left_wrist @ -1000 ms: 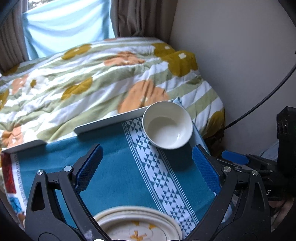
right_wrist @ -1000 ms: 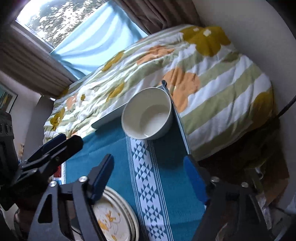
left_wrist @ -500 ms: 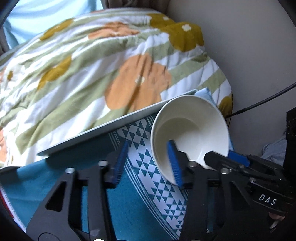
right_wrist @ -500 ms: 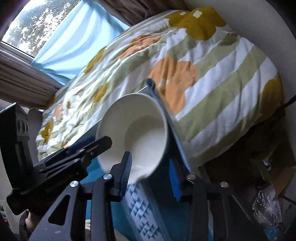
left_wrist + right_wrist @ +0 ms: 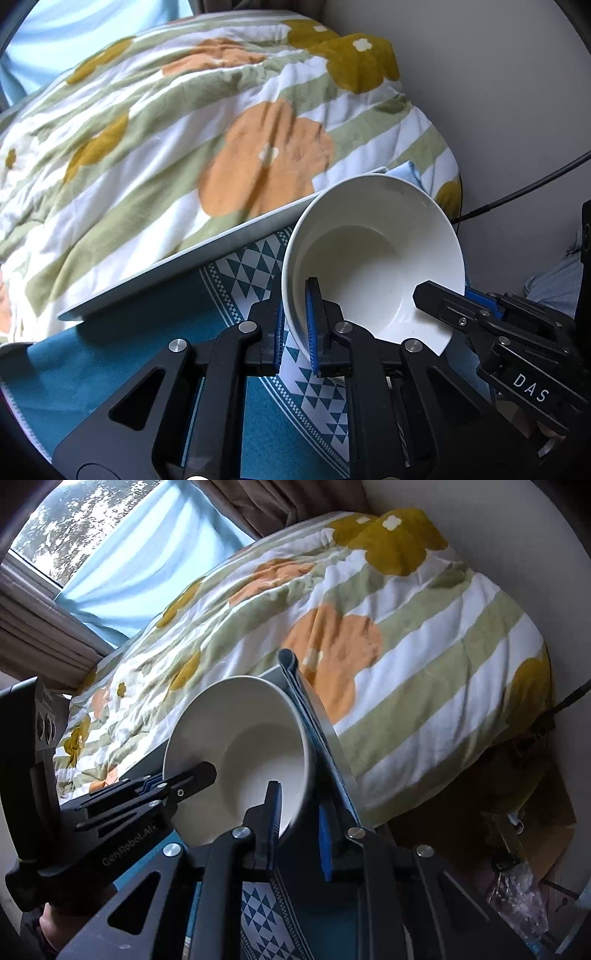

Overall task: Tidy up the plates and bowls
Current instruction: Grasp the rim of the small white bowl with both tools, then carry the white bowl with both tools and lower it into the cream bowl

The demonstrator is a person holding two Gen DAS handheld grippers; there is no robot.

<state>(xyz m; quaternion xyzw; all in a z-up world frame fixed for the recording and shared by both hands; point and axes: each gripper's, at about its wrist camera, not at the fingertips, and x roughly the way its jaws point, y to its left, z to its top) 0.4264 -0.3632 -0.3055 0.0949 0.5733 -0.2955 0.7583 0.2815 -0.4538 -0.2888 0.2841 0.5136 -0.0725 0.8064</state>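
Beyond our fingers lies the bed (image 5: 184,122) under a striped, flower-printed quilt, filling most of both views; nearer, beneath the fingers, is the worktop (image 5: 177,258), its pale edge showing, covered by a teal cloth (image 5: 110,332) with a white triangle-patterned band. On that cloth, at the worktop's far corner, sits the one task item we list here: a plain white bowl (image 5: 369,258), empty, its mouth turned toward us. Smallest entries: our left gripper (image 5: 295,328), whose jaws have just been closing, now pinches the bowl's near-left rim, one blue pad inside and one outside; our right gripper (image 5: 299,823), likewise just closed down, clamps the rim on the opposite side, one pad inside the wall, the other outside it. To do this step well, we judge both grips should stay equally firm and rise together, keeping the rim level between them, since a thin glazed wall held only at its lip could slip or pivot; clear the worktop edge before carrying.
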